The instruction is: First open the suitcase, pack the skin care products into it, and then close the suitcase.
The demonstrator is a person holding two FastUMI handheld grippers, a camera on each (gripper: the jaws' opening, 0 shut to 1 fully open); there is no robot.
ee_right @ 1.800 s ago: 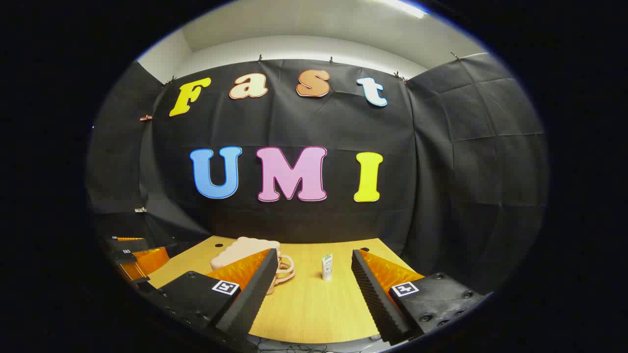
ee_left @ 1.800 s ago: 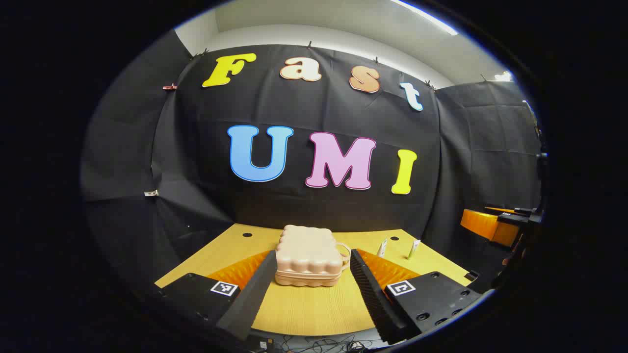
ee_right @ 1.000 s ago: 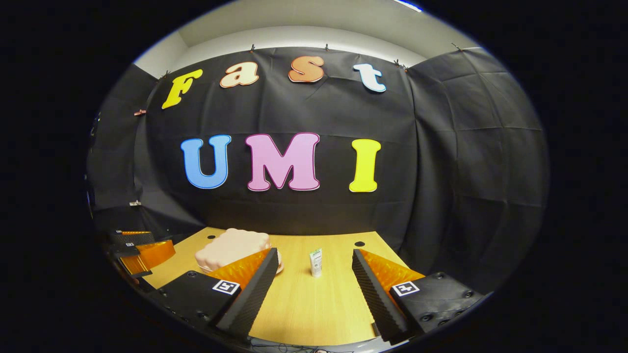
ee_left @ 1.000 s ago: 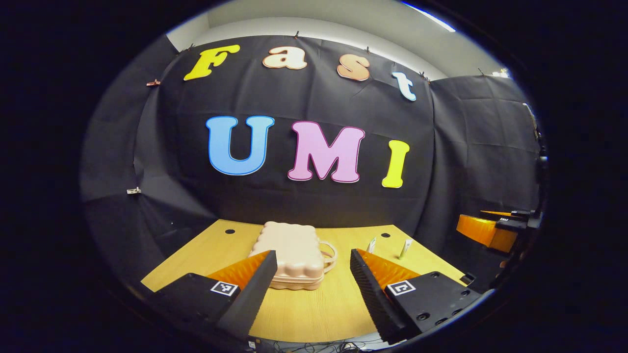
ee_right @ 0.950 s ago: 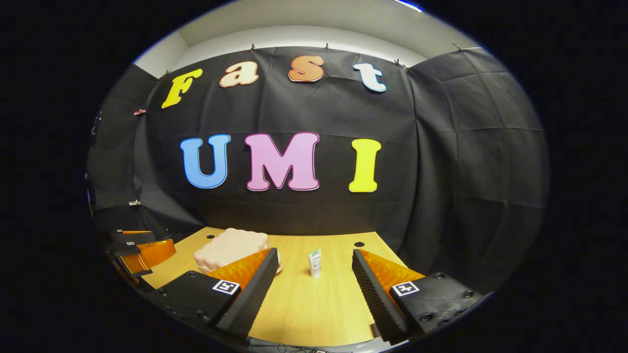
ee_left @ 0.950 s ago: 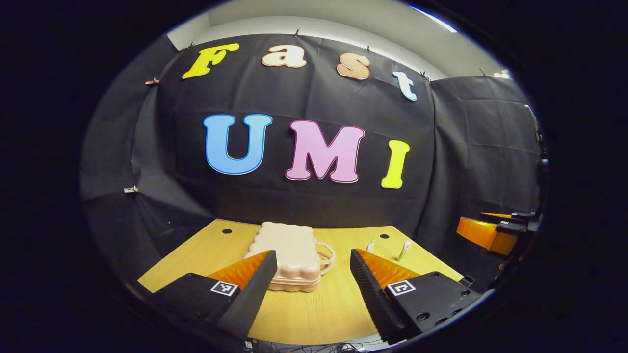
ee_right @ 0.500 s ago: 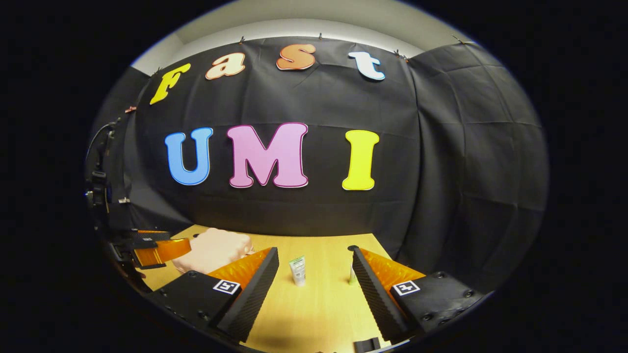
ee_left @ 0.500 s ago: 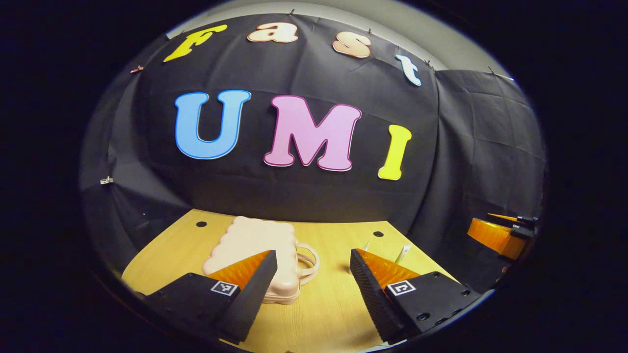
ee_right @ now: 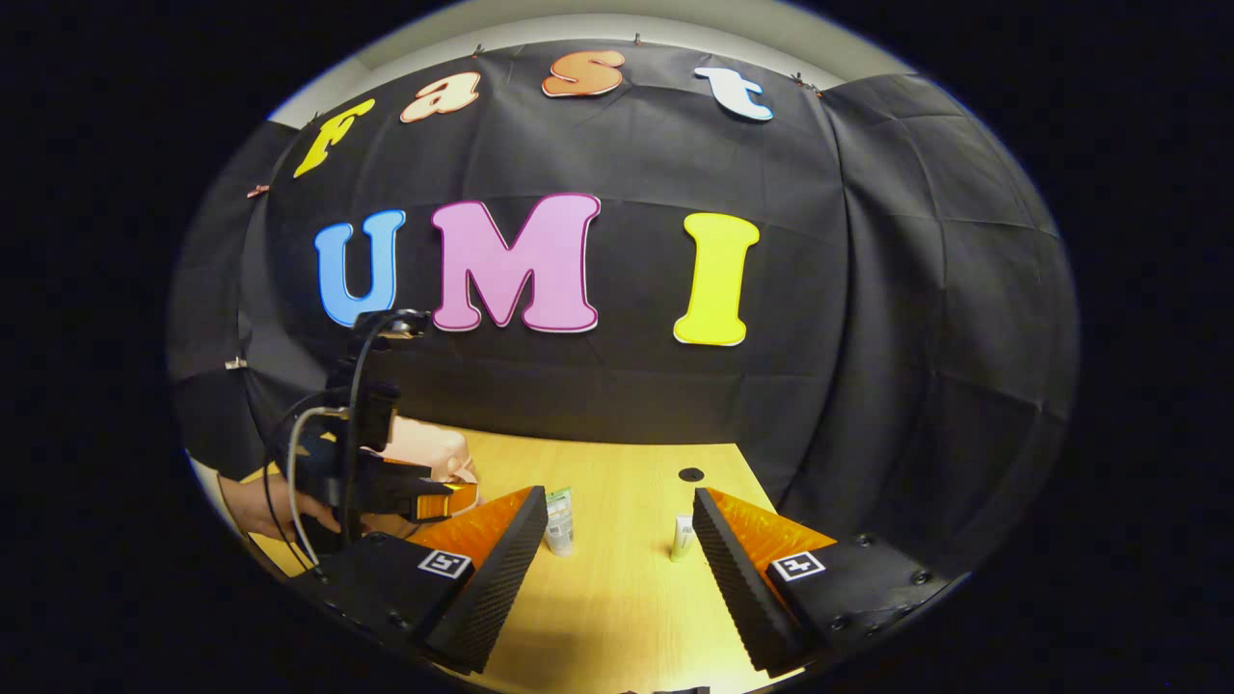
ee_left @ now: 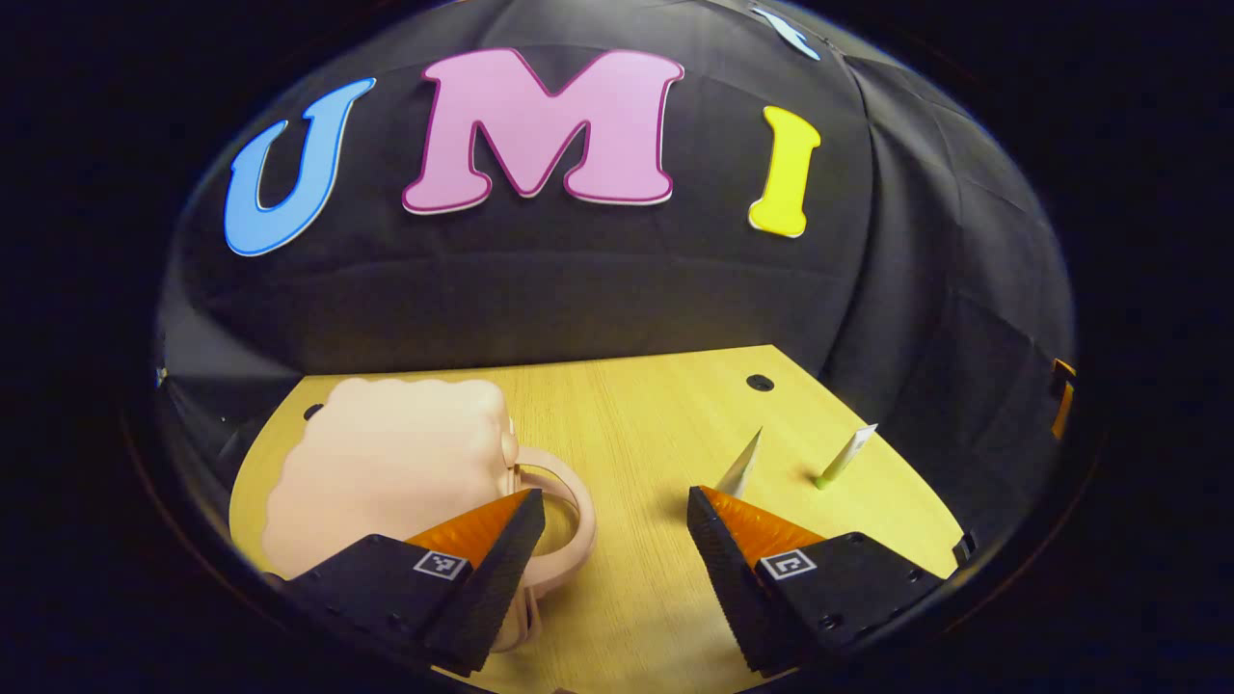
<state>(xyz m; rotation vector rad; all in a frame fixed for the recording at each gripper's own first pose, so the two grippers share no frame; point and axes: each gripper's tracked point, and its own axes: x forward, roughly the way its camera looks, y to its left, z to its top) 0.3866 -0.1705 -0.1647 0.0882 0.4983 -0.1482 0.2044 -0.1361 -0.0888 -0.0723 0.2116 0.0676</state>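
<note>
**A:** How far along were we at that moment?

**B:** At the very start, by our reading. The suitcase (ee_left: 386, 463) lay flat on the table (ee_left: 656, 424), lid down and closed, with its loop handle (ee_left: 564, 506) turned toward the middle of the table. Nothing was packed. Two skin care tubes stood upright on the wood, apart from the case: the nearer tube (ee_left: 740, 465) just beyond our left gripper (ee_left: 614, 506), the farther tube (ee_left: 848, 455) beside it.

**A:** And the tongs?

**B:** Both were released. The left gripper's fingers stood wide apart with bare wood between them, one finger (ee_left: 501, 549) reaching over the near end of the case by the handle; whether it touched, we could not tell. The right gripper (ee_right: 619, 506) was spread too, grasping nothing. Seen from it, the larger tube (ee_right: 558, 520) sat just beside one finger and the smaller tube (ee_right: 683, 537) just beside the other.

**A:** So what was left?

**B:** All three steps, we judged: opening, packing both tubes, closing. The left gripper seemed placed for the opening.

**A:** The surface and the room?

**B:** A pale wood-grain tabletop with small round cable holes (ee_left: 760, 383), backed on the far sides by black cloth walls (ee_right: 916, 318). From the right gripper view we also saw the left gripper's body with its cable and the hand (ee_right: 265, 506) holding it, by the case.
</note>
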